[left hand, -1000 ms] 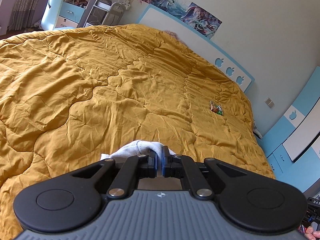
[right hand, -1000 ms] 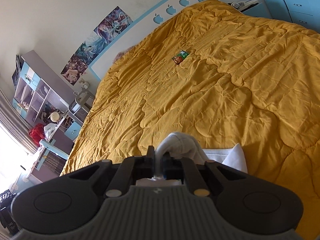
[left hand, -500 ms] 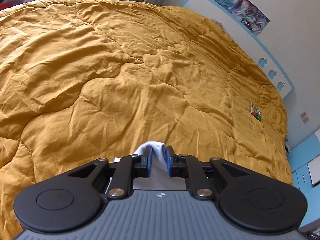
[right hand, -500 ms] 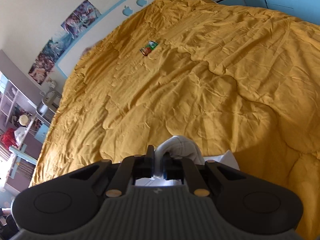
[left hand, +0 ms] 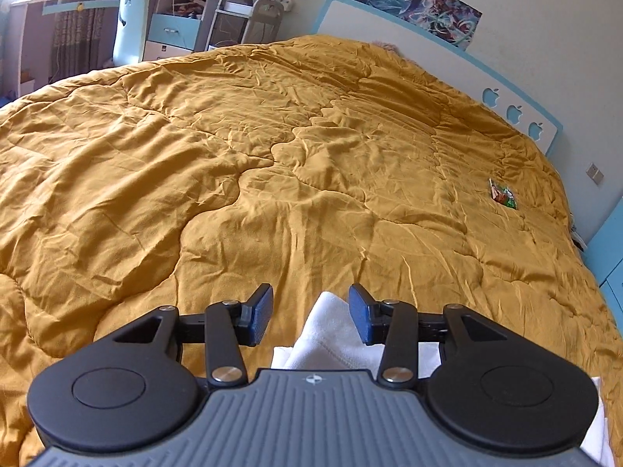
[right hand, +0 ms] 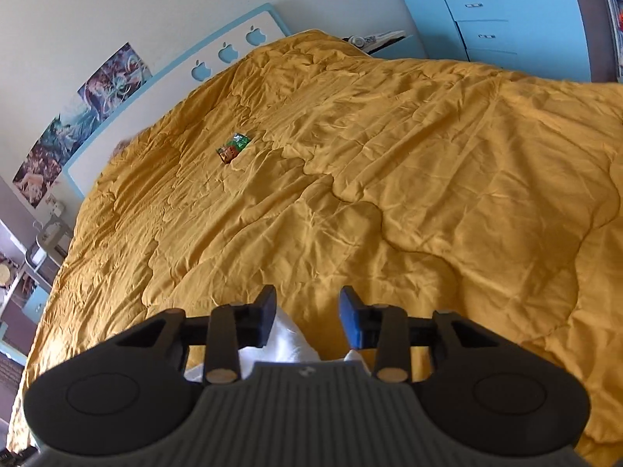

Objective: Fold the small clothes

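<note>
1. Both my grippers were hanging just above the near edge of the mustard quilt (left hand: 296, 179), pointing up the bed toward the headboard (left hand: 459, 78).
2. The left gripper (left hand: 310, 313) had its jaws spread wide with nothing pinched. The white garment (left hand: 331, 334) lay bunched on the quilt right under it, a soft peak poking up between the blue pads (left hand: 260, 313) but not touching either one as far as I could tell.
3. Same deal on the other side: the right gripper (right hand: 307, 315) was wide open too, and the white cloth (right hand: 286, 340) sat just below its left finger, mostly hidden by the gripper body.
4. My read is the fold was laid down and let go, so the job was mid-way at best. How tidy the fold was, I couldn't tell, too much of it was under the tools.
5. Tip for this step: pull straight up and back so a pad doesn't snag that raised peak and drag the layer open again.
6. Then re-grab at a real edge or corner, not the fluffy middle. The puffy quilt gives under pressure, so pinch shallow or you'll catch quilt fabric too.
7. The little snack wrapper (left hand: 503, 193) was well apart, no worry there.
</note>
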A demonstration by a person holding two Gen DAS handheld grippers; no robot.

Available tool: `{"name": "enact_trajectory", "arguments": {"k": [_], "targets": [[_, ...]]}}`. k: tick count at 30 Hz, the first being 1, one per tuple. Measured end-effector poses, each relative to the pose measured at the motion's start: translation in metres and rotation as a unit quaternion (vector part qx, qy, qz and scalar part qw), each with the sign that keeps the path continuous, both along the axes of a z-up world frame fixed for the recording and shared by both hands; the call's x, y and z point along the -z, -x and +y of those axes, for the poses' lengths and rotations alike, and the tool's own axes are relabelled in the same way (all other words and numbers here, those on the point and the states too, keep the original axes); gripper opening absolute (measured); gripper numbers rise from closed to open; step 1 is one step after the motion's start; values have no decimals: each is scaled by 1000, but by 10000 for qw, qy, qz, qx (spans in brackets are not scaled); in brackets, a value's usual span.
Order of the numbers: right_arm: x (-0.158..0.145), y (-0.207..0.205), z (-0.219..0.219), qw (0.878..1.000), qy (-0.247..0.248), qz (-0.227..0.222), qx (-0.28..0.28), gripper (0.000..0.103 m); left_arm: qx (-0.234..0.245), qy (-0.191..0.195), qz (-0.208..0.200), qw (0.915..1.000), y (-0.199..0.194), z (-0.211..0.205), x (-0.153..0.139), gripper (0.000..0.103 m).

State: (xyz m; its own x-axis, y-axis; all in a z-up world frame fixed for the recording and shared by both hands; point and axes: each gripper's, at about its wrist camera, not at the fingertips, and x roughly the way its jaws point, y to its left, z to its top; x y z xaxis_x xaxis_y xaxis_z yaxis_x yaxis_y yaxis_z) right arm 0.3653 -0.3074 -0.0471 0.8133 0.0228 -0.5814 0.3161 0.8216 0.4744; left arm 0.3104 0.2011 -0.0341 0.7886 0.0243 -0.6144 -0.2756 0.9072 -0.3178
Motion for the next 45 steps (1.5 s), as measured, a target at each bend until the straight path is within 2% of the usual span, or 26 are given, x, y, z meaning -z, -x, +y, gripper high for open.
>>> {"name": "enact_trajectory", "arguments": {"k": [3,7,10,12,15,18,22,25,27,29,32,36,39,42,44,45], "targets": [[-6,13,-8,9981,-247,174,-540,34,291,-80,25,9995,9,-6,-7,49],[-11,47,-9,9938,-66,310,-1067,37,716,-80,100,9974,30,-12,-17,52],[-10,79,-12,9900,-115,502,-1315,41,972,-344,362,9940,49,-19,-23,52],[-10,104,-16,9882,-259,615,-1380,42,1100,-367,460,9922,67,-21,-26,52],[-10,141,-19,9873,-543,600,-1368,44,1227,-226,579,9905,100,-20,-26,52],[-6,181,-20,9858,-944,568,-1271,47,1070,-26,662,9920,138,-16,-25,52],[7,229,-20,9775,-1754,449,-1082,53,705,578,724,9932,187,-11,-16,52],[24,250,-17,9670,-2299,600,-922,54,606,1012,732,9903,210,-8,-6,52],[33,255,-14,9658,-2345,641,-906,54,595,1039,630,9908,214,-7,0,52],[41,253,-11,9709,-2140,647,-855,54,421,1105,704,9905,210,-4,7,52],[56,248,-10,9705,-2294,520,-526,54,52,1738,702,9823,210,8,23,52],[70,245,-7,9626,-2689,177,-279,53,-302,2714,589,9602,214,23,48,52],[81,244,-4,9533,-3017,23,-95,52,-438,3054,615,9492,208,27,64,53],[95,241,-3,9414,-3369,-118,127,45,-533,3393,463,9380,202,29,76,53],[103,237,-2,9374,-3475,-95,222,30,-594,3477,374,9350,196,28,80,53],[105,236,-1,9357,-3519,-87,244,29,-614,3453,299,9360,192,24,82,52]]}}
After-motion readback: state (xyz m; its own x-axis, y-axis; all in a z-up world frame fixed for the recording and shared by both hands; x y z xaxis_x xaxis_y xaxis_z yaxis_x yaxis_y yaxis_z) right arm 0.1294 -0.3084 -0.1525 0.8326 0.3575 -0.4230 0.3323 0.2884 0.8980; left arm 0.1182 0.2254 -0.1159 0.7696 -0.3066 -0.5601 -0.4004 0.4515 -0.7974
